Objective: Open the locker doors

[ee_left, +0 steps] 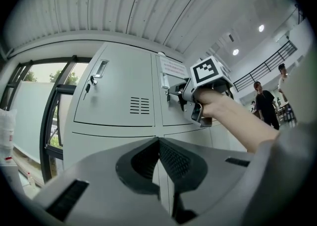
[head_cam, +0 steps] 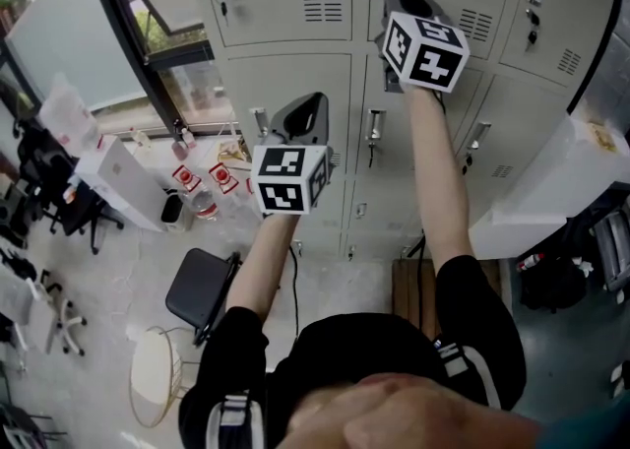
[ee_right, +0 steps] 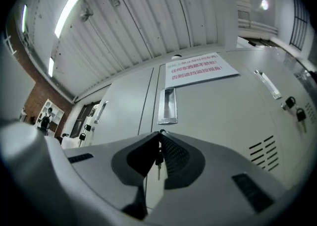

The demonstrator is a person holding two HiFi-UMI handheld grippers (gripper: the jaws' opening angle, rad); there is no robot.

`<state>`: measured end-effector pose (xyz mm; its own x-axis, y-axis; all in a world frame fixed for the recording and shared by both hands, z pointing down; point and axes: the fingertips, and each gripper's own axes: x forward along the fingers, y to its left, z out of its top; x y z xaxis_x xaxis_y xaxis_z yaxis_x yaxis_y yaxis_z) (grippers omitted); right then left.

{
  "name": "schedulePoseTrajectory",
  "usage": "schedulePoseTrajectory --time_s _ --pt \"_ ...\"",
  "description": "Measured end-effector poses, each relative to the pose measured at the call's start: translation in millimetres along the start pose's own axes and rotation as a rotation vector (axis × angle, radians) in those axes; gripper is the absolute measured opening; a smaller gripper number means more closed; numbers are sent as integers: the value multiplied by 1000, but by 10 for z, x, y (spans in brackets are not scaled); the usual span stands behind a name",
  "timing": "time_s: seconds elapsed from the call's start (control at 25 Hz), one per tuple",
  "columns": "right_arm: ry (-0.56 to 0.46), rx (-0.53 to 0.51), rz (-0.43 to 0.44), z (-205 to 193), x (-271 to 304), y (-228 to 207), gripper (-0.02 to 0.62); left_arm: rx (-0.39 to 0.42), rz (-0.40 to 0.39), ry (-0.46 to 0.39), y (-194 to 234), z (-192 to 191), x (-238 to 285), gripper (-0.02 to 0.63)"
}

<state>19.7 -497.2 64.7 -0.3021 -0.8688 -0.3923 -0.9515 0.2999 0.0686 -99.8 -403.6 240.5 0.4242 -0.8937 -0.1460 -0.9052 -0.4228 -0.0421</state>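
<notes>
The locker door (ee_right: 223, 116) in the upper row of the grey bank ahead is closed, with a key (ee_right: 158, 161) at its left edge. The right gripper (ee_right: 159, 134) is pinched on that key. The left gripper (ee_left: 159, 141), lower and to the left, has its jaws together and empty.

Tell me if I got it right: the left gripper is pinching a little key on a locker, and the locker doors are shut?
Not quite. The right gripper is the one pinching the key, as the right gripper view shows. The left gripper is shut on nothing. The rest holds: the locker doors are shut.
</notes>
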Motion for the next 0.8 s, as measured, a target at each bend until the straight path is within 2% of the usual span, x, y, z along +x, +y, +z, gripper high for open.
schedulePoseTrajectory --time_s 0.2,0.36,0.8 --pt "-38 192 5 36 -23 -43 20 6 4 1 20 2 -70 11" --pt "-56 300 22 20 -30 -63 20 -2 9 11 49 -35 -99 11" --pt "-150 758 79 18 -39 -98 23 17 -3 20 21 -36 -123 11"
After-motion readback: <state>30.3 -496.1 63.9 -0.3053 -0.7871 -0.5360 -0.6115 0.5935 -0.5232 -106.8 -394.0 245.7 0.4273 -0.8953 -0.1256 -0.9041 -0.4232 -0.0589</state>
